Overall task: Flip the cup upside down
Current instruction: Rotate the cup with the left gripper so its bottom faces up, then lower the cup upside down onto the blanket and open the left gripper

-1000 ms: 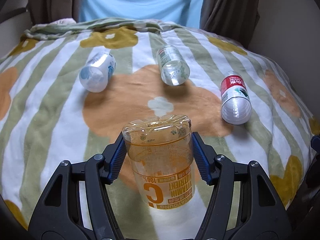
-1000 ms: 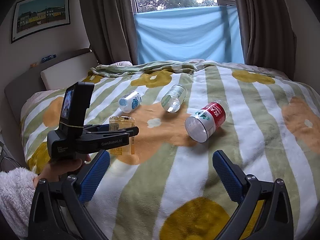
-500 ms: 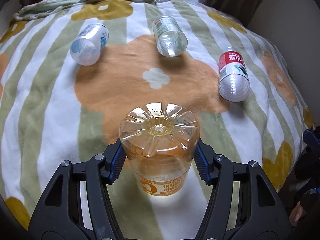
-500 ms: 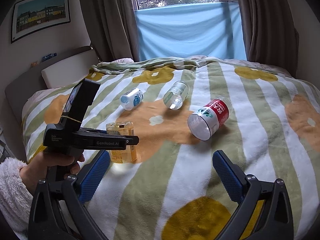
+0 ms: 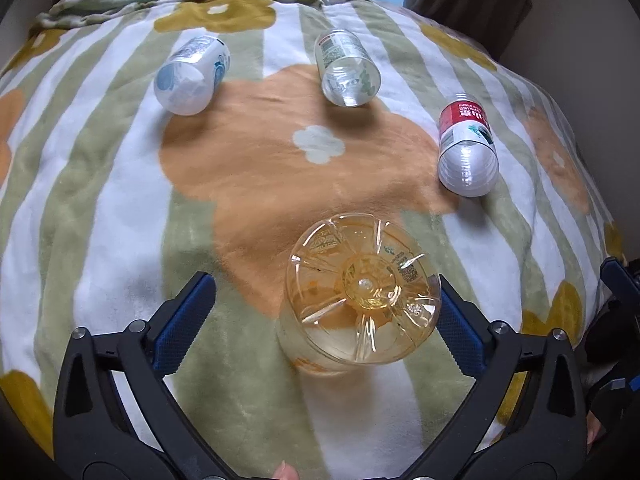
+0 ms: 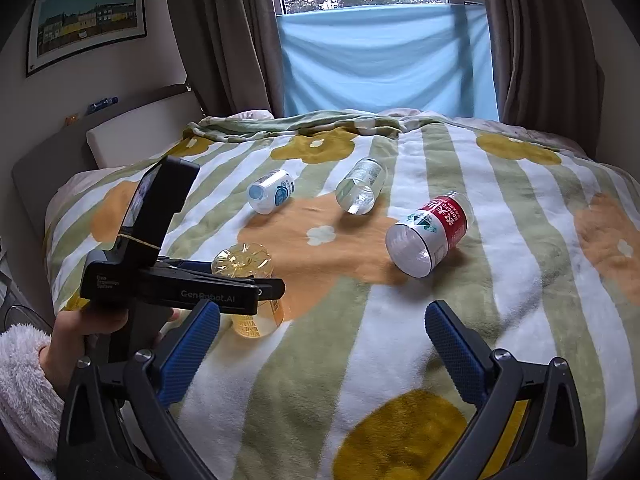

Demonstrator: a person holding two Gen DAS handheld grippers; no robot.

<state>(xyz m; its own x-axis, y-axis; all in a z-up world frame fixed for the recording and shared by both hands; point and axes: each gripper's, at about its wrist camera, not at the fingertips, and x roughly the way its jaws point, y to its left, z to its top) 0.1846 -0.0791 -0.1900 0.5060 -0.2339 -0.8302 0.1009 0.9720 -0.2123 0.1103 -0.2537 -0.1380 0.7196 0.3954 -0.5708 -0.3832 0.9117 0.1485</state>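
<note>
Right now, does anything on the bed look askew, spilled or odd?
No spill shows. Three cut-bottle cups lie on their sides on the blanket: blue-label, clear, red-label. Only the orange cup stands base up, between the open left gripper fingers.

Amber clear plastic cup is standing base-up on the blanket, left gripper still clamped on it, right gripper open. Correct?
Not quite: the left gripper is open, with a gap between one blue pad and the amber clear plastic cup, as the left wrist view shows. The cup does stand base-up on the blanket, and the right gripper is open.
</note>
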